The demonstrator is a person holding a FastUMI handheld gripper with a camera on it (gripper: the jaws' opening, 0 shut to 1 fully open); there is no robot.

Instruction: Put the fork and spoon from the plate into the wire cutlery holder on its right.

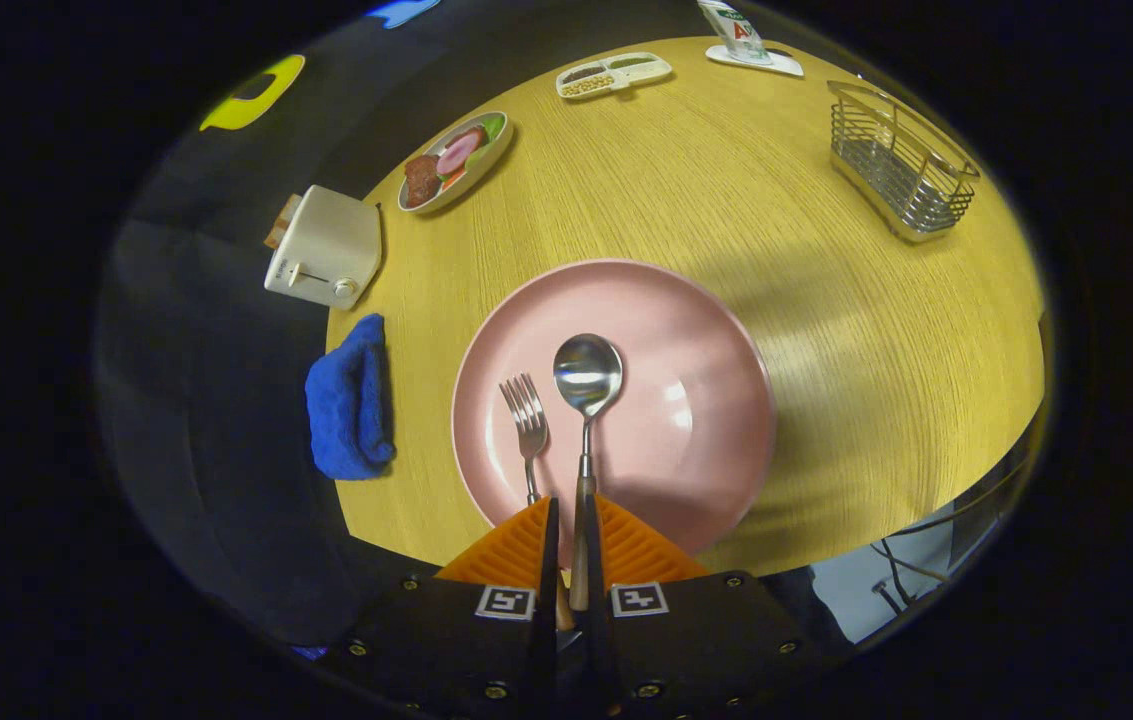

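A pink plate [706,400] lies on the round wooden table just ahead of my fingers. A metal spoon [586,385] points away from me over the plate, its handle running back between my two fingers. My gripper [571,510] is shut on the spoon's handle. A metal fork [526,420] lies on the plate just left of the spoon, its handle end hidden under my left finger. The wire cutlery holder [901,160] stands far beyond the plate to the right, upright and with nothing in it.
A blue cloth [351,400] lies at the table's left edge beside the plate. A white toaster [324,248] stands beyond it. A plate of food [454,160], a divided snack tray [614,76] and a small stand [751,45] line the far edge.
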